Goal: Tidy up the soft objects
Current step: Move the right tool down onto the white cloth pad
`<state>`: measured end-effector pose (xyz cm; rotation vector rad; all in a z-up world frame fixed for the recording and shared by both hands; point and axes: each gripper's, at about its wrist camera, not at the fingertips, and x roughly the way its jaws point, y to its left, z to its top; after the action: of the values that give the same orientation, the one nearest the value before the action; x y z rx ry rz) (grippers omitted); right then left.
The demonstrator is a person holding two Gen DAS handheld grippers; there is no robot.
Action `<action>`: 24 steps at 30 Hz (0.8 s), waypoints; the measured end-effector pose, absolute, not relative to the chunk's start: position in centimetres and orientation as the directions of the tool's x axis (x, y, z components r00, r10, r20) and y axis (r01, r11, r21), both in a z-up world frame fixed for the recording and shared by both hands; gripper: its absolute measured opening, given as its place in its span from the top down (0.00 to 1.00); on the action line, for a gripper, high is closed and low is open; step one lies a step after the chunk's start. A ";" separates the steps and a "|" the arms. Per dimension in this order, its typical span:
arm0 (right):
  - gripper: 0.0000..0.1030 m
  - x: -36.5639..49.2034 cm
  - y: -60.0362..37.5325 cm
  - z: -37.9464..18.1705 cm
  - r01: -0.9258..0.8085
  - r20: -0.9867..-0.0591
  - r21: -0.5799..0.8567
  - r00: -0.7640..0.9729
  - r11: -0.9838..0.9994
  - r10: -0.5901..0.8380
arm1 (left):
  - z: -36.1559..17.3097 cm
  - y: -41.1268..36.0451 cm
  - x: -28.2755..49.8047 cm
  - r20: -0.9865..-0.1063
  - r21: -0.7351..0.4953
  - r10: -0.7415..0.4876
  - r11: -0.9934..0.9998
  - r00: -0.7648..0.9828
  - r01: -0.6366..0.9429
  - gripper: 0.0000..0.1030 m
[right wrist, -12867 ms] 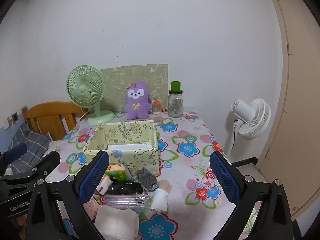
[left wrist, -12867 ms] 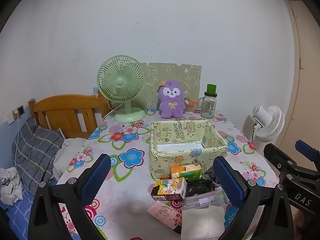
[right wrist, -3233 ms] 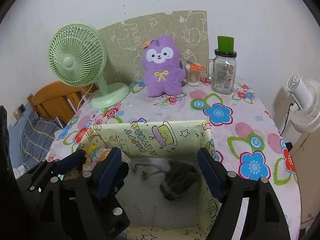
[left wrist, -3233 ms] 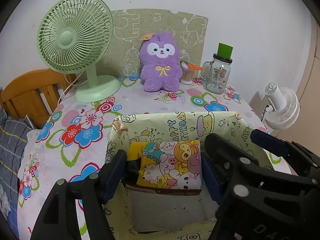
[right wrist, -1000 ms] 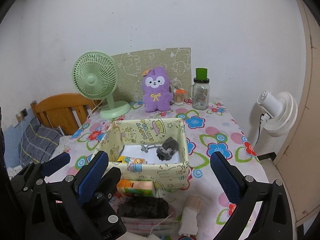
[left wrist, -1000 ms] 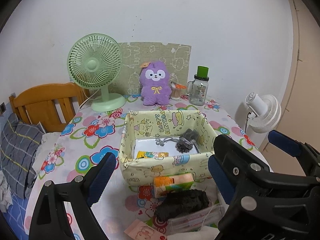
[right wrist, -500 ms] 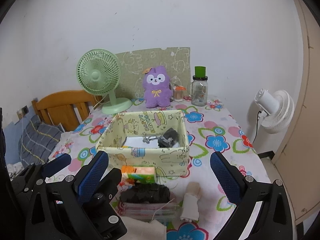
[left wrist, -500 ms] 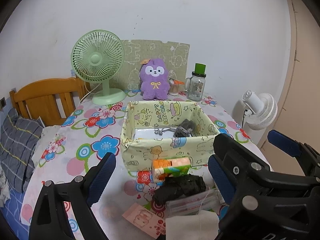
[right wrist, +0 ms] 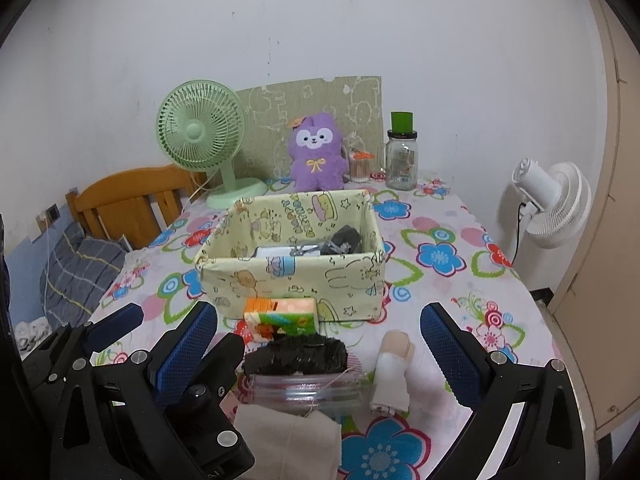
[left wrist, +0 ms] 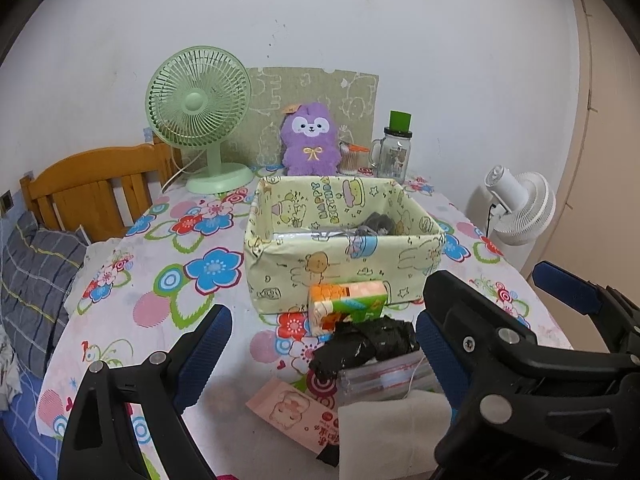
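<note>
The tissue pack (left wrist: pixel 347 304) lies on the tabletop (left wrist: pixel 168 276), touching the near wall of the box (left wrist: pixel 344 264), with the black bundle (left wrist: pixel 362 344) just in front of it. You may judge the pack light and yielding; take it across its long sides. Your left gripper (left wrist: pixel 320 356) and right gripper (right wrist: pixel 316 352) hover above the pile, jaws spread wide, holding and touching nothing.

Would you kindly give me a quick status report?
Both grippers open, empty. Yellow box holds some items; black bundle, tissue pack outside. Nothing blocking.
</note>
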<state>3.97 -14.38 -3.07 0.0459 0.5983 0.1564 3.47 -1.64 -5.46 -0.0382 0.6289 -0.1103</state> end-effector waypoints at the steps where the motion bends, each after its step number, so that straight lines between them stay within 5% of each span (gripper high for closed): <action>1: 0.00 3.9 -14.3 -3.2 -0.132 -0.559 0.088 0.814 0.987 0.159 | -5.6 -1.6 3.4 -0.587 -0.069 -0.115 0.993 0.801 0.093 0.08; 20: 0.00 2.4 -12.7 -6.8 -0.100 -0.618 0.084 0.775 0.992 0.130 | -9.1 -0.6 2.0 -0.637 -0.065 -0.093 0.996 0.765 0.067 0.12; 24: 0.00 2.0 -12.4 -7.5 -0.093 -0.632 0.082 0.765 0.992 0.124 | -9.7 -0.3 1.5 -0.649 -0.053 -0.080 0.997 0.757 0.060 0.21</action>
<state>2.05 -12.43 -7.54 0.0467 0.6894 0.1175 1.50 -0.34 -9.73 -0.0298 0.7082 -0.0763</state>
